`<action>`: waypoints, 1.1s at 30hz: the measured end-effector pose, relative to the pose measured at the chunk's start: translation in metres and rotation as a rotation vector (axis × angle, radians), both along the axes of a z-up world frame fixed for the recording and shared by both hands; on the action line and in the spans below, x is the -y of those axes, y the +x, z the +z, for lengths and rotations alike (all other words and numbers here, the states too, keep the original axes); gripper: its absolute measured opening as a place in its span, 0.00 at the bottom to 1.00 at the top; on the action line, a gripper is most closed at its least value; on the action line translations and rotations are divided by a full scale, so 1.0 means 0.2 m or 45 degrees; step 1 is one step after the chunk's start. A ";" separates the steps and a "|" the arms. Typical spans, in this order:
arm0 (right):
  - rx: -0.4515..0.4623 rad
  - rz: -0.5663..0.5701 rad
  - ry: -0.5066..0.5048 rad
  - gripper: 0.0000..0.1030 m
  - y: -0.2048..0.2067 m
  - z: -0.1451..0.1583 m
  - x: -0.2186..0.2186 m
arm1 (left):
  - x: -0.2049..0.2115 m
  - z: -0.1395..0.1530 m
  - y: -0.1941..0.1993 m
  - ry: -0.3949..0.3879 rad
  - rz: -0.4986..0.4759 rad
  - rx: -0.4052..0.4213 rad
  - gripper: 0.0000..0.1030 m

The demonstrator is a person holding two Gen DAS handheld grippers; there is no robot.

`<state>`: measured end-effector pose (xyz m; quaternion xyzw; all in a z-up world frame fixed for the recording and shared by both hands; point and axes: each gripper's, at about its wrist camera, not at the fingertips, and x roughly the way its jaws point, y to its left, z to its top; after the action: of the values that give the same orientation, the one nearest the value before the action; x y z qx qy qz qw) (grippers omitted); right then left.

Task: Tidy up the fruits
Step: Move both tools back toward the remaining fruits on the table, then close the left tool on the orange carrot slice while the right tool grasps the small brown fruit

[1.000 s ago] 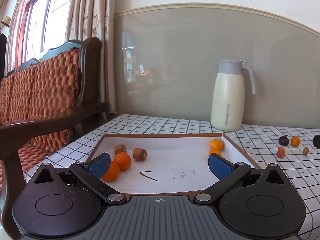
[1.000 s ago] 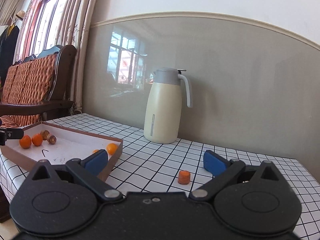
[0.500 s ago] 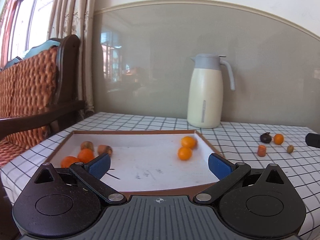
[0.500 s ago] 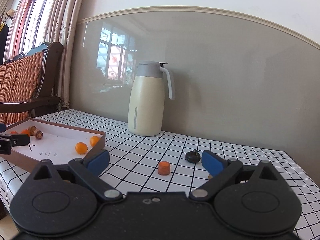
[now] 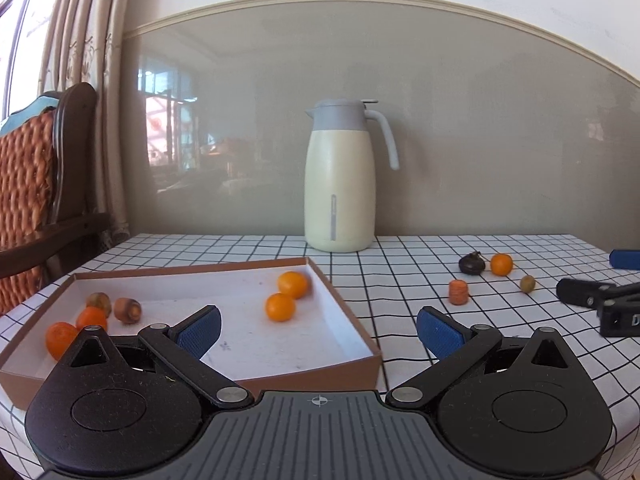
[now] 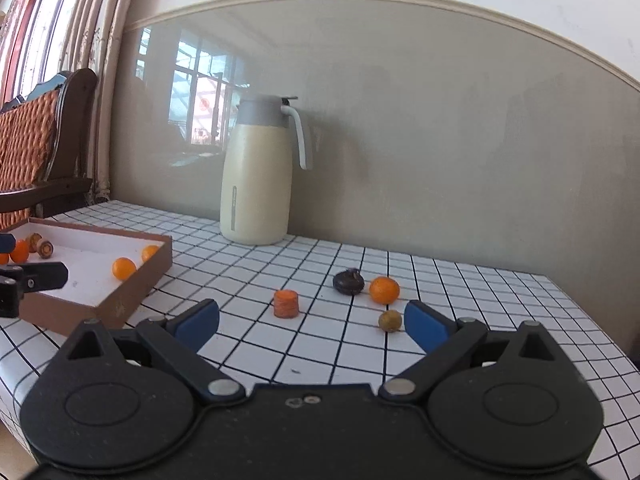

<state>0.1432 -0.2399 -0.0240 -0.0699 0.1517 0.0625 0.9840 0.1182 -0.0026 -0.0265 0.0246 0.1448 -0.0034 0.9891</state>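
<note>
The left hand-held gripper (image 5: 319,326) hovers wide open with nothing between its blue pads, just above the near right corner of the brown cardboard tray (image 5: 348,320). Inside the tray, two oranges (image 5: 281,307) lie close together near the right wall, ahead of the gripper and slightly to its left. Two more orange fruits (image 5: 60,339) and two brownish pieces (image 5: 127,310) sit by the tray's left end, beyond the left pad.

The right hand-held gripper (image 6: 311,322) is also spread wide and empty, low over the checked counter (image 6: 240,344). Four loose items lie on the counter in front of it: a carrot chunk (image 6: 285,303) stands upright ahead between the pads, a dark round fruit (image 6: 348,282) and a small orange (image 6: 384,290) sit side by side farther back, and a small olive-brown fruit (image 6: 389,320) lies just beside the right pad. A cream jug (image 6: 256,184) stands at the wall, well behind everything.
</note>
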 end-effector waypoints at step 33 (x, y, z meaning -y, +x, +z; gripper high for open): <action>-0.042 -0.198 0.089 0.72 0.19 -0.02 0.37 | 0.55 -0.02 0.35 0.043 -0.183 -0.014 1.00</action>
<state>0.1814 -0.3131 -0.0272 -0.0224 0.1706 -0.0077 0.9851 0.1890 -0.1129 -0.0297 0.0518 0.1482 -0.0721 0.9850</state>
